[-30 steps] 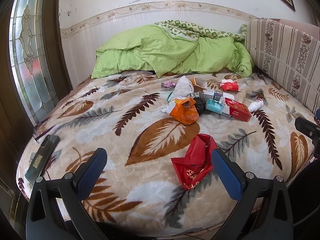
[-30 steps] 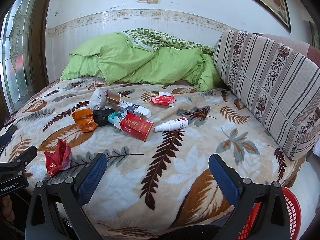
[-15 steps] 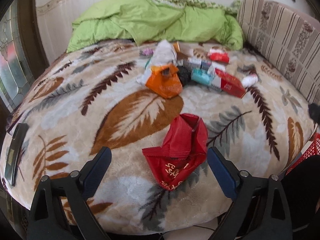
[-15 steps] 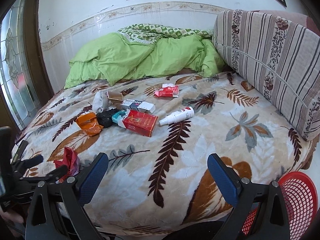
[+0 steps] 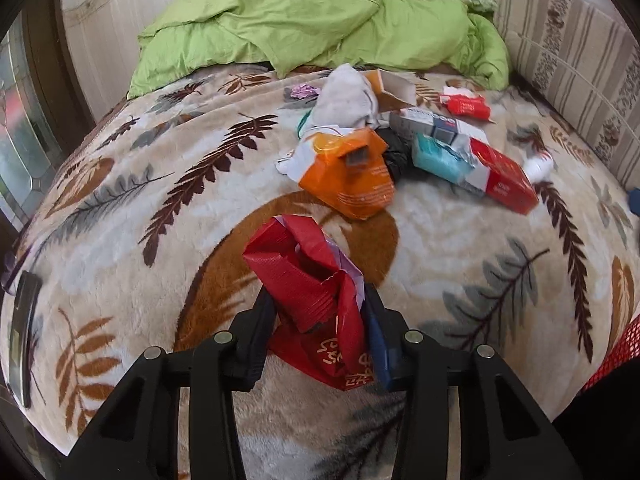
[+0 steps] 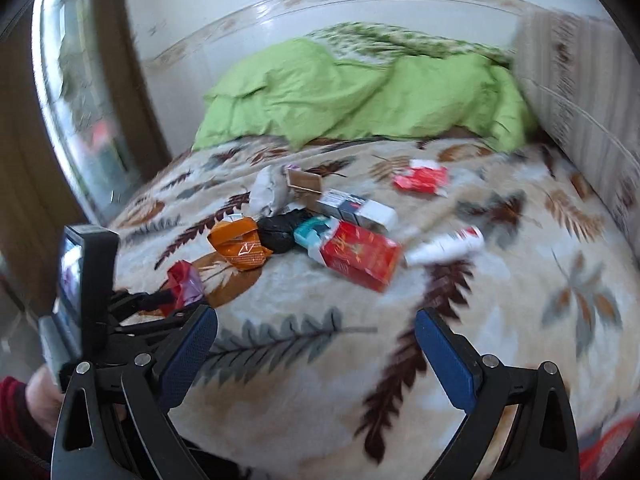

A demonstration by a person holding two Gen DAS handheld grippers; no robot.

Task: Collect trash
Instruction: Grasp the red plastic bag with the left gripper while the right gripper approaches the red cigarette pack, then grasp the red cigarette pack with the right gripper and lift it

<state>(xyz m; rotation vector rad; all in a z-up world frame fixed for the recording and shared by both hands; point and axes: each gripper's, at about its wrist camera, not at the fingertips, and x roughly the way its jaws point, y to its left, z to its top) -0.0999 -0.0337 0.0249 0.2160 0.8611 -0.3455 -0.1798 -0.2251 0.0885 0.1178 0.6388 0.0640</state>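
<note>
Your left gripper [image 5: 320, 320] has its fingers pinching the crumpled red foil wrapper [image 5: 308, 280] at the bed's [image 5: 120, 240] near edge; that thin fold could slip. Right gripper [image 6: 316, 344] gapes wide, empty.

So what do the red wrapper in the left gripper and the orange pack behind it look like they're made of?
Red wrapper: thin plastic film, probably foil-lined, judging by its sharp creases and pale silvery inside; fine ribbed sheen. The left gripper pinches it between its fingers.
Orange pack: glossy printed film or coated card; crumpled with a white torn edge, so hard to tell.
</note>
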